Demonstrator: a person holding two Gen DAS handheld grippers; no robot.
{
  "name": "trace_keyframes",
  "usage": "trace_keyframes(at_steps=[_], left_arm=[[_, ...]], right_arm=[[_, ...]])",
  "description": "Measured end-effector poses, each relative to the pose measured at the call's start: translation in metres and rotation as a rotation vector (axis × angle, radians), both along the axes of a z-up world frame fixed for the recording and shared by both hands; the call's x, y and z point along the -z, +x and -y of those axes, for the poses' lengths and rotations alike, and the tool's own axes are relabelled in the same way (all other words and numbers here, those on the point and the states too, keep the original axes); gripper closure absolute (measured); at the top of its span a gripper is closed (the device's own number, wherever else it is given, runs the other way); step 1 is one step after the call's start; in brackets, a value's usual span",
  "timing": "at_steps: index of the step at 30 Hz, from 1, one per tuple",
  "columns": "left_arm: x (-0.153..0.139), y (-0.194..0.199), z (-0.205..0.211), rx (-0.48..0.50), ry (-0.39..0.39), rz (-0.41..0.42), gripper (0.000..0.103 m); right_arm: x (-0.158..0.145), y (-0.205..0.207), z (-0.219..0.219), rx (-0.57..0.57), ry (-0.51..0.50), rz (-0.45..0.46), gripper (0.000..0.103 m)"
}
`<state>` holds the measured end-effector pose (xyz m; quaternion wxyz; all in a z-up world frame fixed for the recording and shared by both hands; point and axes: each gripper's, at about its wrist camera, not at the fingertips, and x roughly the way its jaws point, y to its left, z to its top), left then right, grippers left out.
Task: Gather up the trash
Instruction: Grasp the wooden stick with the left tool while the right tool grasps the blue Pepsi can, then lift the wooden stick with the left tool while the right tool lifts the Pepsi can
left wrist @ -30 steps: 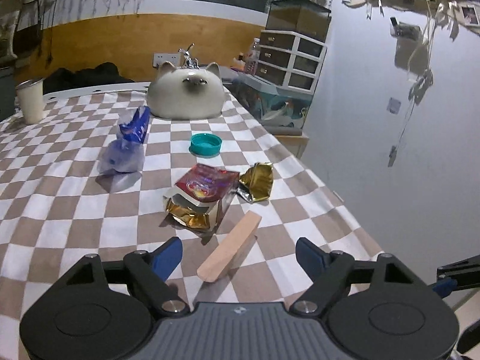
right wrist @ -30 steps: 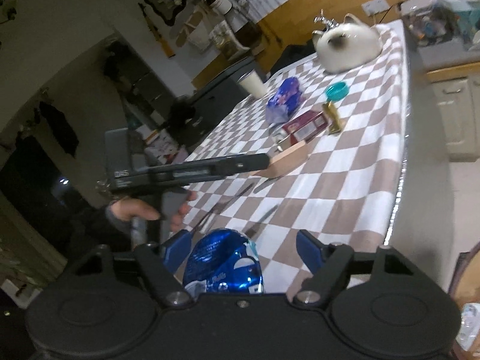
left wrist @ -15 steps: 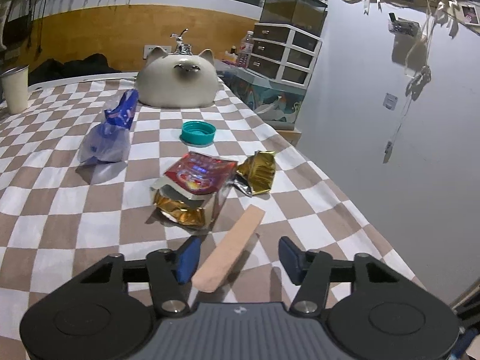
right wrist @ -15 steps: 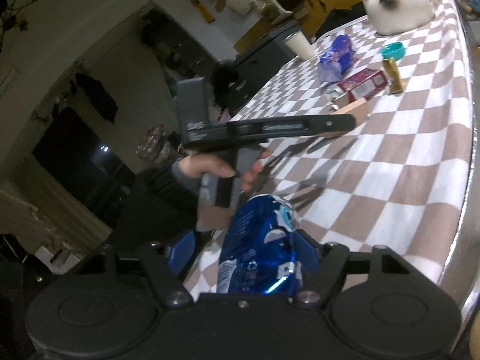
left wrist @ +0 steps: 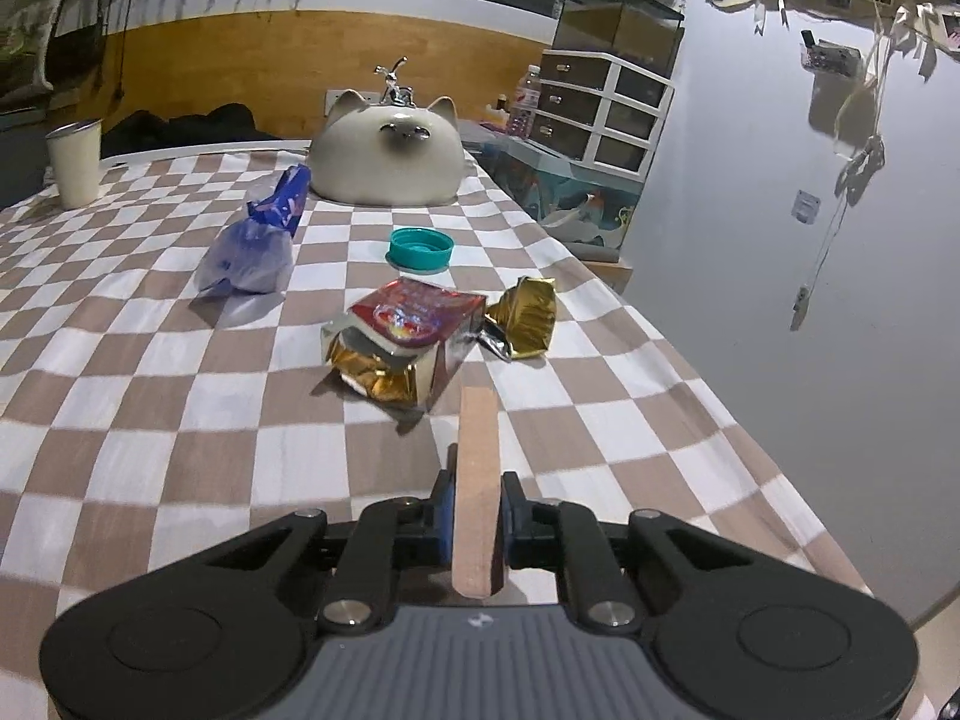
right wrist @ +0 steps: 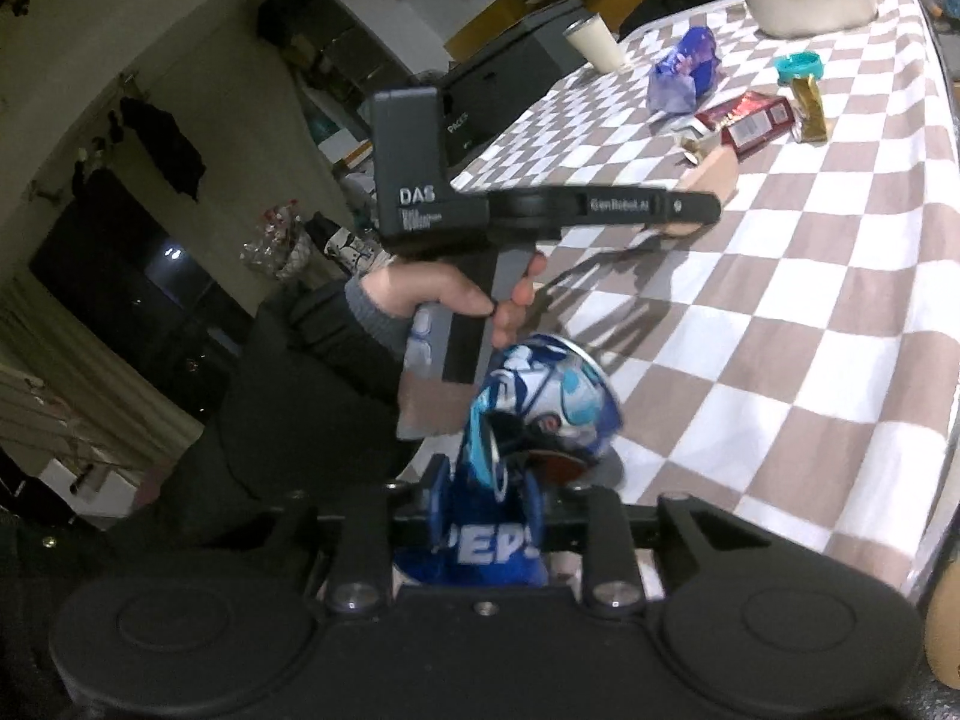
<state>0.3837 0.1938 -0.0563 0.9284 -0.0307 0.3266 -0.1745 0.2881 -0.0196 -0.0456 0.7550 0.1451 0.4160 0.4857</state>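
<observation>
A flat tan wooden stick (left wrist: 477, 468) stands on edge between the blue pads of my left gripper (left wrist: 474, 510). Its jaws are closing and the pads press on both faces of the stick. It points away over the checkered tablecloth (left wrist: 180, 420). My right gripper (right wrist: 486, 510) is closing on a crushed blue Pepsi can (right wrist: 540, 414), which is pinched between its pads near the table's front edge. In the right wrist view, a hand (right wrist: 456, 294) holds the left tool from the side, with the wooden stick (right wrist: 714, 171) at its tip.
Beyond the stick lie a red snack box with gold foil (left wrist: 414, 330), a gold wrapper (left wrist: 528, 318), a teal cap (left wrist: 420, 247) and a blue plastic bag (left wrist: 258, 240). A cat-shaped ceramic piece (left wrist: 387, 156) and a white cup (left wrist: 75, 162) stand at the back. The table edge runs along the right.
Both pairs of jaws have come together. The left now clamps the stick, which has swung from slanted to straight ahead. The right has squeezed and crumpled the can, and its view has swung left.
</observation>
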Motion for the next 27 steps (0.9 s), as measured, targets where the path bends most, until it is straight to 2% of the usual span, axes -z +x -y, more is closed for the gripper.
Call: trace_keyframes(at_steps=[8, 13, 20, 27], left_arm=[[-0.004, -0.043, -0.003, -0.035, 0.018, 0.029, 0.088], [-0.009, -0.076, 0.003, -0.012, 0.019, 0.053, 0.088], [-0.005, -0.118, 0.025, 0.059, 0.038, 0.079, 0.088], [0.001, -0.137, 0.035, 0.076, 0.041, 0.075, 0.088]], right_arm=[[-0.016, -0.015, 0.020, 0.135, -0.053, 0.055, 0.080], [-0.021, -0.024, 0.035, 0.197, -0.096, 0.059, 0.080], [-0.010, -0.019, 0.041, 0.271, -0.090, -0.029, 0.077], [-0.004, -0.011, 0.036, 0.342, -0.100, -0.088, 0.071]])
